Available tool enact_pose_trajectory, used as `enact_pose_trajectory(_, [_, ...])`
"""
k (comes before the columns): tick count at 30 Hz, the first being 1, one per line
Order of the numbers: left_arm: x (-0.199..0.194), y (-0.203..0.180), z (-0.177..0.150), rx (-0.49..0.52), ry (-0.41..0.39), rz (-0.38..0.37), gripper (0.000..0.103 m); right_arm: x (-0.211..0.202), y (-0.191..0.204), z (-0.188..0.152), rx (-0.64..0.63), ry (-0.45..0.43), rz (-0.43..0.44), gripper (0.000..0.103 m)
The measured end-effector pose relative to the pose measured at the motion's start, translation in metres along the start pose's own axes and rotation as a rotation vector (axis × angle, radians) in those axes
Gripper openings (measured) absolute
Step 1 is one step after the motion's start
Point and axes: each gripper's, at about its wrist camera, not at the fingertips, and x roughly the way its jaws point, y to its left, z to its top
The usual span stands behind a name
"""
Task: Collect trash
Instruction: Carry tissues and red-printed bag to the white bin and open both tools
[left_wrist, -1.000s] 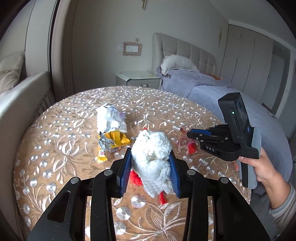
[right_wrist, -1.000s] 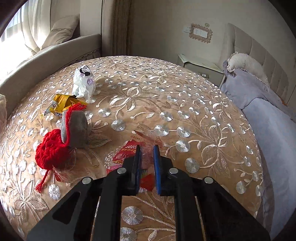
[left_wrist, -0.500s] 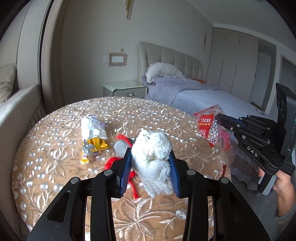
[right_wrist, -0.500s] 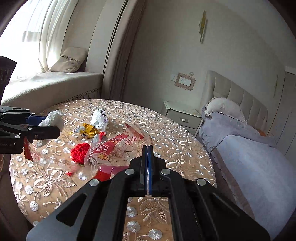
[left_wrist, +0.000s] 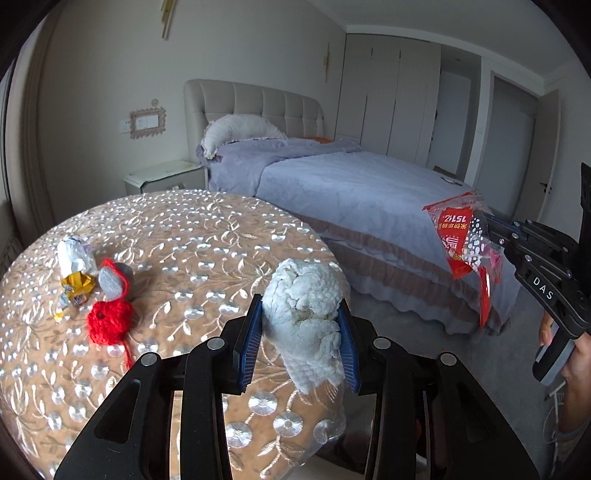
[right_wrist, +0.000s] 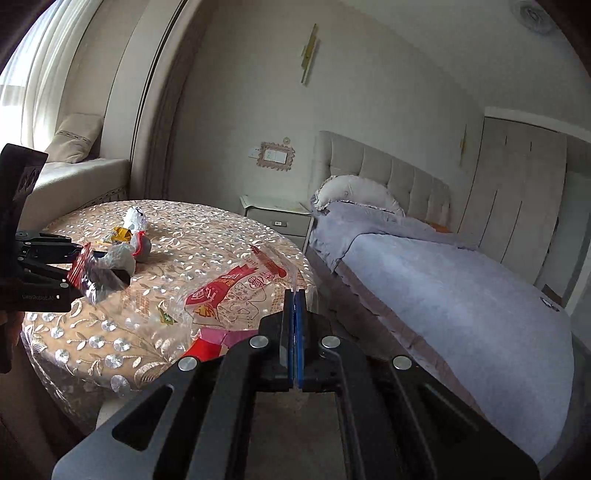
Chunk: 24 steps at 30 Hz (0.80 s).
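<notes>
**A:** so the red-and-clear snack wrapper (right_wrist: 236, 291) is off the counter (left_wrist: 207, 236) now? half a second back it was barely above the cloth, a second back it was lying on it.

**B:** yep. The right gripper (right_wrist: 295, 317) has its fingers pressed flat together on the wrapper's edge, and from the left camera the wrapper hangs in the air out over the gap between counter and bed (left_wrist: 354, 184). Looks like it's on its way off to wherever the trash goes; no bin in either shot though.

**A:** and the left?

**B:** The left gripper (left_wrist: 301, 325) is partly closed around the white crocheted bundle (left_wrist: 306, 302), same grip as a second ago, but now lifted and swung toward the counter's near edge.

**A:** what's left?

**B:** The crumpled white wrapper (left_wrist: 75, 253) and the yellow foil one (left_wrist: 75, 290) sit at the far left, touching each other, with a red and grey knitted thing (left_wrist: 110, 295) right beside them. I'd guess one piece down, two to go once the hands are free.
</notes>
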Motion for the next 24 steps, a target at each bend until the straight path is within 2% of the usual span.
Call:
enact_pose_trajectory(11, [0.035, -0.111, -0.03, 0.144, 0.047, -0.193, 0.037, -0.054, -0.04, -0.066, 0.091, 0.046, -0.111, 0.002])
enact_pose_trajectory(17, [0.052, -0.154, -0.051, 0.223, 0.066, -0.271, 0.037, -0.07, -0.044, -0.104, 0.119, 0.073, -0.155, 0.002])
enact_pose_trajectory(24, [0.082, -0.192, -0.076, 0.27, 0.15, -0.365, 0.037, -0.079, -0.063, -0.133, 0.183, 0.113, -0.176, 0.002])
